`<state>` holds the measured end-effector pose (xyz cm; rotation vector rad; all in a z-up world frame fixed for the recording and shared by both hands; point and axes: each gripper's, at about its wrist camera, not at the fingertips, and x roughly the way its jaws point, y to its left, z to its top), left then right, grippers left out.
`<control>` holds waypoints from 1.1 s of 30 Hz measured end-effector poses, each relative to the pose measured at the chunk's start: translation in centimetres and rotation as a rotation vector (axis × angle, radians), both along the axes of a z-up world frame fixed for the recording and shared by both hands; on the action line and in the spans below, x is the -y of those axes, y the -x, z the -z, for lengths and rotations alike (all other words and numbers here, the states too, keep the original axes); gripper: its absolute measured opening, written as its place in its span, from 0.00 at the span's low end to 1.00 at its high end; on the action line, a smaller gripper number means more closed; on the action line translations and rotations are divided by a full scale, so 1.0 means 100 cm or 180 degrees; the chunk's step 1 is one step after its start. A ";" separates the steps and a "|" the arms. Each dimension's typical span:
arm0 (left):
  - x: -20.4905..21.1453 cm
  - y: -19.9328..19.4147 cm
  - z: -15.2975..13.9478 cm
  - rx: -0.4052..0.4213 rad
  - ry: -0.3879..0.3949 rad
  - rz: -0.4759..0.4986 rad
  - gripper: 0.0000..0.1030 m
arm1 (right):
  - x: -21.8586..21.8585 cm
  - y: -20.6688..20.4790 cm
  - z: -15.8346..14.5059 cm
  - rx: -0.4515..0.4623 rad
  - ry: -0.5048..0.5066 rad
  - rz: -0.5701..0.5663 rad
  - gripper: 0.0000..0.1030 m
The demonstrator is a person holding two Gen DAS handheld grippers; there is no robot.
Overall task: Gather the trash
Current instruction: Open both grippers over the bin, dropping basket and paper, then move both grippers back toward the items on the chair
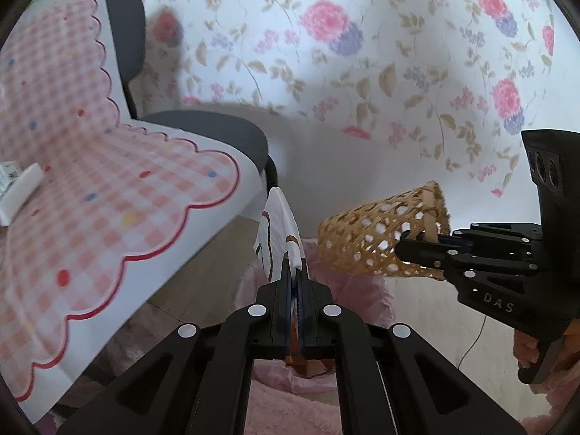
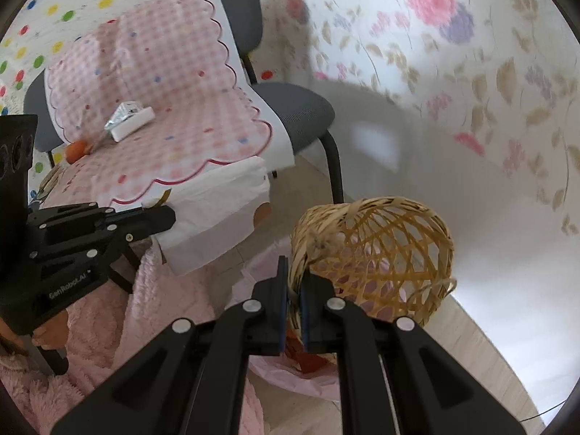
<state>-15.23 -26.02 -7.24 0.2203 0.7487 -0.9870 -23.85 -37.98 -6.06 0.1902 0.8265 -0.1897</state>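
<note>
The left gripper (image 1: 295,272) is pointing down and forward, squeezing tight on a white paper bag (image 1: 279,232) that is sticking up from its jaws. The right gripper (image 2: 294,290) is tilting down too, pinching the rim of a woven basket (image 2: 377,253) lying on its side in the air. Both are hanging over a pink plastic bag (image 2: 290,377) on the floor. A hand (image 1: 529,348) is gripping the right handle. Behind, more trash (image 2: 128,119) is sitting on a pink checked cloth (image 2: 174,108) beside a grey chair (image 2: 297,108).

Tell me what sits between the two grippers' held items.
Nothing solid: the white paper sheet and woven basket have only floor and pink bag below the gap, in the right wrist view.
</note>
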 end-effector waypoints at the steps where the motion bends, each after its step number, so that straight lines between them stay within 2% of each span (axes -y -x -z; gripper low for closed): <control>1: 0.002 -0.001 0.001 -0.0005 -0.0008 0.0000 0.05 | 0.002 -0.001 0.003 -0.0010 -0.0006 0.0001 0.07; 3: 0.008 -0.002 0.003 -0.0025 -0.0042 0.0014 0.05 | 0.007 -0.005 0.007 -0.0031 0.0002 0.0021 0.11; 4: 0.009 -0.003 0.004 -0.0041 -0.0061 0.0015 0.11 | 0.009 -0.005 0.009 -0.0031 0.0003 0.0041 0.16; 5: 0.011 -0.005 0.005 -0.0045 -0.0079 0.0003 0.21 | 0.012 -0.007 0.011 -0.0035 -0.0003 0.0069 0.22; 7: 0.010 -0.007 0.004 -0.0027 -0.0066 -0.0038 0.33 | 0.017 -0.008 0.012 -0.0018 -0.0026 0.0098 0.29; 8: 0.008 -0.009 0.002 -0.0017 -0.0039 -0.0065 0.39 | 0.019 -0.008 0.012 -0.0018 -0.0024 0.0109 0.29; 9: 0.006 -0.011 -0.001 -0.0019 -0.0004 -0.0088 0.41 | 0.019 -0.008 0.011 -0.0012 -0.0008 0.0120 0.29; 15: -0.004 -0.016 -0.015 0.0016 0.0101 -0.0186 0.41 | 0.027 -0.004 0.000 0.0010 0.0088 0.0216 0.31; 16: -0.007 -0.017 -0.017 0.0019 0.0116 -0.0205 0.41 | 0.027 -0.003 -0.001 0.0001 0.0097 0.0220 0.40; 17: -0.010 -0.017 -0.020 0.0024 0.0133 -0.0219 0.41 | 0.027 -0.004 -0.001 -0.0063 0.0116 0.0199 0.52; 23: -0.027 -0.020 -0.025 0.0048 0.0175 -0.0337 0.41 | 0.016 -0.016 -0.001 -0.0288 0.0076 -0.0021 0.53; 30: -0.044 -0.032 -0.024 -0.0029 0.0244 -0.0473 0.41 | 0.010 -0.027 0.013 -0.0801 -0.0016 -0.0154 0.53; 33: -0.047 -0.035 -0.025 -0.0034 0.0272 -0.0498 0.41 | 0.011 -0.020 0.007 -0.0697 -0.0003 -0.0081 0.53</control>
